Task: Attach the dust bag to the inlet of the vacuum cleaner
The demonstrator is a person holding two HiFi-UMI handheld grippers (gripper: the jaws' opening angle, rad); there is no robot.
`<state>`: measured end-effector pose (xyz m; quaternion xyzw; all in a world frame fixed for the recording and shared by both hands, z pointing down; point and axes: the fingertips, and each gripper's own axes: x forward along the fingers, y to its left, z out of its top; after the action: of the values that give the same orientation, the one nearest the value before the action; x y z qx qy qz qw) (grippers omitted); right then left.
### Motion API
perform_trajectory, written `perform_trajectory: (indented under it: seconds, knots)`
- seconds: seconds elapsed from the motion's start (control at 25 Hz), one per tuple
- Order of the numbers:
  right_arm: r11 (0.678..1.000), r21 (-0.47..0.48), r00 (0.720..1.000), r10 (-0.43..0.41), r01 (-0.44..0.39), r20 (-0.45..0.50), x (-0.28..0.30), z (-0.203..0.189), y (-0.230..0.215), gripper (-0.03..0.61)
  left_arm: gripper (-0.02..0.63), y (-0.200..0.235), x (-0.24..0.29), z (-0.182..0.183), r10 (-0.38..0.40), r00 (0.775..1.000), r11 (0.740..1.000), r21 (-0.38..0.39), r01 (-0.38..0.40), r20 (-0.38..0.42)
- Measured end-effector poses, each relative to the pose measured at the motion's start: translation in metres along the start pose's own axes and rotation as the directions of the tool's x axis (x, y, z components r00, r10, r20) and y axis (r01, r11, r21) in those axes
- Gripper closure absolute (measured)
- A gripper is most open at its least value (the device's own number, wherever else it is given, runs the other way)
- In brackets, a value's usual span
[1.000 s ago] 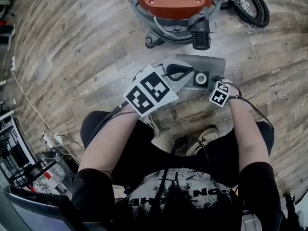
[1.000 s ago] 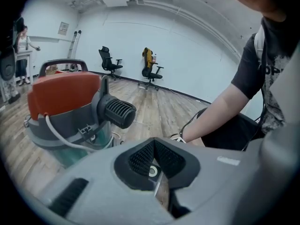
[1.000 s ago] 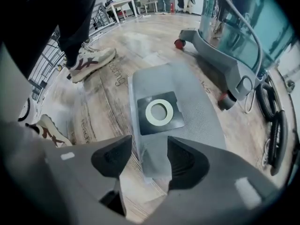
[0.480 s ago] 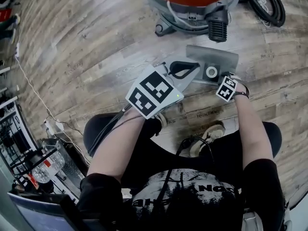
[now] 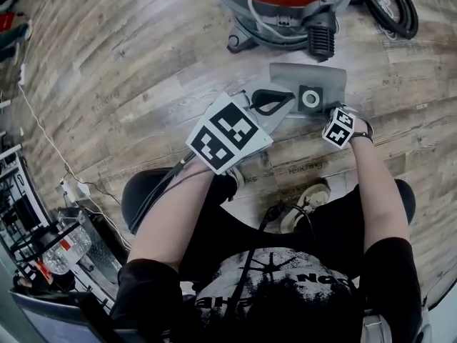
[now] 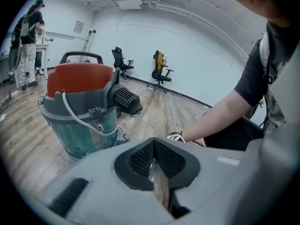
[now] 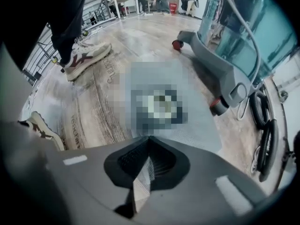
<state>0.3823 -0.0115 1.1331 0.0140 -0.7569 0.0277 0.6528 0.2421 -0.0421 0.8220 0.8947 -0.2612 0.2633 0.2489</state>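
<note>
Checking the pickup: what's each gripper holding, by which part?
The right gripper, jaws just closed, pinches the dust bag by its near edge; left gripper holds nothing.

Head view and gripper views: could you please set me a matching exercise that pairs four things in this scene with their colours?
Things:
1. vacuum cleaner's lid
2. dust bag
3. hose
4. shoe

Colours:
A. black
B. white with dark red stripes
C. orange
D. grey

Pairs: 1-C, 2-D, 3-A, 4-B.
</note>
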Motion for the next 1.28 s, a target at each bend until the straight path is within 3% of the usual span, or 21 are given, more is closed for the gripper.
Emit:
perform_trajectory:
  seconds: [0.36, 0.6, 0.68, 0.84, 0.92, 1.24, 1.28]
  knots:
    - [0.987, -0.156, 0.996, 0.04, -0.028, 0.075, -0.077, 0.017, -0.036, 0.571, 0.614, -0.012, 0.002, -0.009, 0.029, 0.999, 0.999, 0.037, -0.027, -0.04]
    - [0.99, -0.141, 0.974, 0.035, -0.004, 0.223, -0.157, 0.062, -0.05, 0.571, 0.612, -0.018, 0.005, -0.032, 0.087, 0.989, 0.991, 0.108, -0.075, -0.12]
    - [0.99, -0.142, 0.967, 0.038, -0.002, 0.253, -0.182, 0.074, -0.055, 0.572, 0.503, -0.015, 0.008, -0.033, 0.122, 0.98, 0.981, 0.167, -0.096, -0.154]
    - [0.984, -0.178, 0.963, 0.056, -0.008, 0.262, -0.226, 0.087, -0.055, 0.572, 0.435, -0.013, 0.017, -0.041, 0.224, 0.941, 0.922, 0.369, -0.12, -0.254]
    - [0.983, -0.18, 0.957, 0.069, -0.018, 0.281, -0.245, 0.093, -0.051, 0.572, 0.423, -0.012, 0.023, -0.048, 0.255, 0.922, 0.898, 0.424, -0.115, -0.29]
    - [0.974, -0.223, 0.937, 0.107, -0.032, 0.332, -0.286, 0.11, -0.028, 0.572, 0.425, -0.009, 0.033, -0.046, 0.264, 0.919, 0.888, 0.446, -0.114, -0.291]
    - [0.974, -0.223, 0.936, 0.105, -0.029, 0.336, -0.287, 0.111, -0.027, 0.572, 0.456, -0.009, 0.033, -0.045, 0.264, 0.919, 0.887, 0.448, -0.111, -0.293]
